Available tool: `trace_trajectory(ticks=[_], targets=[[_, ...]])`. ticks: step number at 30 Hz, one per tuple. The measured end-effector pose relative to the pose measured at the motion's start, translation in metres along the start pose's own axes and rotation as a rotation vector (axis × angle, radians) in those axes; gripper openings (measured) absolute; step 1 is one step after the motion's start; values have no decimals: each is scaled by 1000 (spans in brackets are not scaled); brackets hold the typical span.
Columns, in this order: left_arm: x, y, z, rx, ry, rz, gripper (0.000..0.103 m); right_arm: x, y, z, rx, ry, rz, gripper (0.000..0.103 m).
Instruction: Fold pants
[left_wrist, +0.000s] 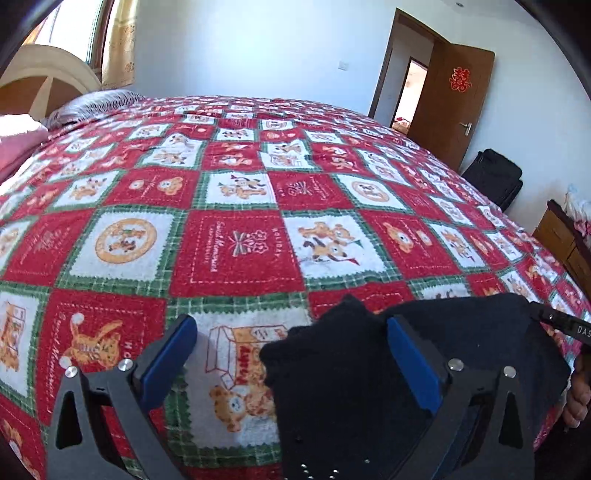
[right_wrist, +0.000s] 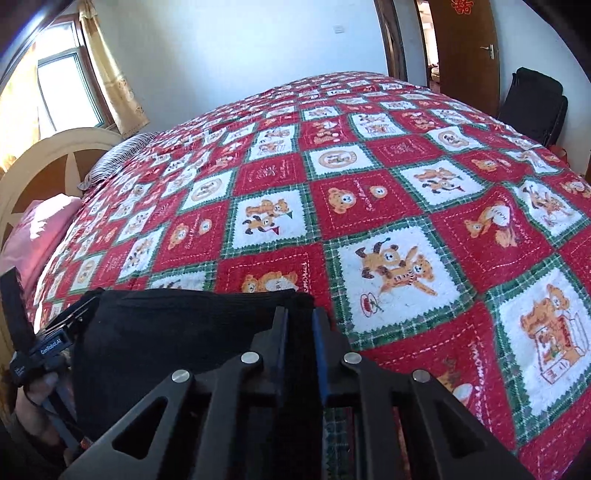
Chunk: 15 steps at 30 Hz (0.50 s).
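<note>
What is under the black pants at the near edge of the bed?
Under the pants lies the red checked blanket, which shows all around them. The squares directly beneath are covered. The right gripper is shut on the pants; the left gripper is open.

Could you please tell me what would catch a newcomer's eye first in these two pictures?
The red, white and green bear-patterned blanket covers the whole bed. At its near edge lie the black pants: the right tool is closed on their edge, and the left tool stands wide open, the fabric draped over one finger. A brown door stands open behind.
</note>
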<state>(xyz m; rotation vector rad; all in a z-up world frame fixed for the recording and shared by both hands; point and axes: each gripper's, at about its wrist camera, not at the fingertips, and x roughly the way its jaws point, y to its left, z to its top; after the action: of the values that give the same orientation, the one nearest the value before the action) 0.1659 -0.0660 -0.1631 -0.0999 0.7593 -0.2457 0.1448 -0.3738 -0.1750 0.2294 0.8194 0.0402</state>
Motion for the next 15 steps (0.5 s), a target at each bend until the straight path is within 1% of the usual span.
trace_trajectory(ticks=[3, 6, 7, 8, 9, 12, 14, 15], targets=[[-1, 2, -2, -8, 2, -8, 103, -1, 2, -1, -19, -3, -16, 13], [-11, 4, -3, -19, 0, -17, 103, -6, 0, -4, -22, -24, -5, 15], [-17, 5, -4, -19, -6, -16, 103, -12, -1, -5, -20, -35, 6, 19], [-24, 5, -4, -11, -23, -15, 103, -17, -1, -7, -14, -40, 0, 28], [-33, 4, -5, 4, -39, -14, 103, -23, 0, -8, -16, -44, -6, 36], [-53, 0, -9, 43, -70, -27, 103, -51, 5, -18, -41, -79, 22, 42], [-62, -3, -14, 54, -72, -51, 103, -63, 10, -28, -58, -68, 51, 46], [-64, -5, -17, 61, -68, -62, 103, -66, 11, -35, -66, -52, 61, 46]])
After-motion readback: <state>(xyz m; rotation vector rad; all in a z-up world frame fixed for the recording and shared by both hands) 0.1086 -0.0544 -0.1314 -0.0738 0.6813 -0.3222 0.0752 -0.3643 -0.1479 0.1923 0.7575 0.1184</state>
